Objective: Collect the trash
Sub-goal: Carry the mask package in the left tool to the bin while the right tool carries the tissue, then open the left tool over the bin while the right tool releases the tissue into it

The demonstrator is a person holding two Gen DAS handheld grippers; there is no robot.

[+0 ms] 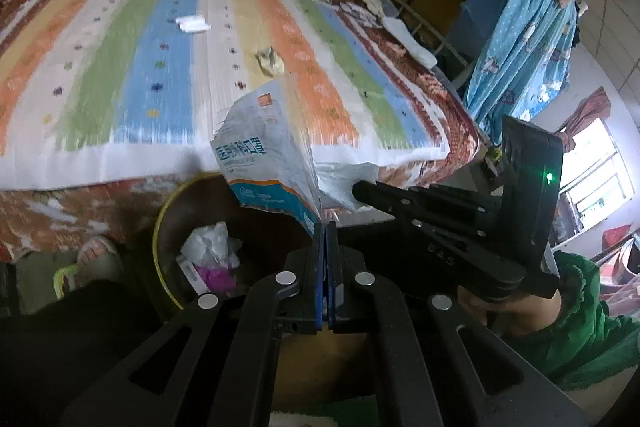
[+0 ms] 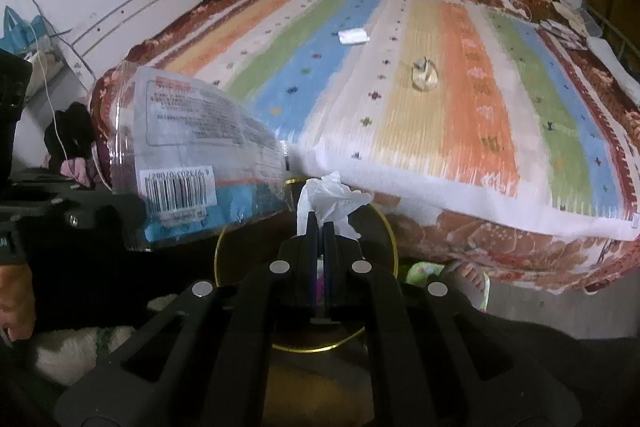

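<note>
both loads poised above the bin

left gripper [image 1: 325,223] clamped on a corner of the mask packet [image 1: 264,155]; right gripper [image 2: 318,225] pinching a crumpled tissue [image 2: 328,201] — both just above the yellow-rimmed trash bin [image 1: 160,227], packet slanting up-left; printed white-and-blue plastic, glossy; probably release next; more scraps left on the striped bedspread [image 1: 120,67].

1. The bin [image 2: 386,227] is largely hidden behind the right gripper [image 2: 319,227] and tissue [image 2: 330,199].
2. The printed text on the plastic packet [image 2: 188,155] is too blurred to read.
3. The striped bedspread [image 1: 160,67] is motion-blurred and cut off at the left edge.
</note>
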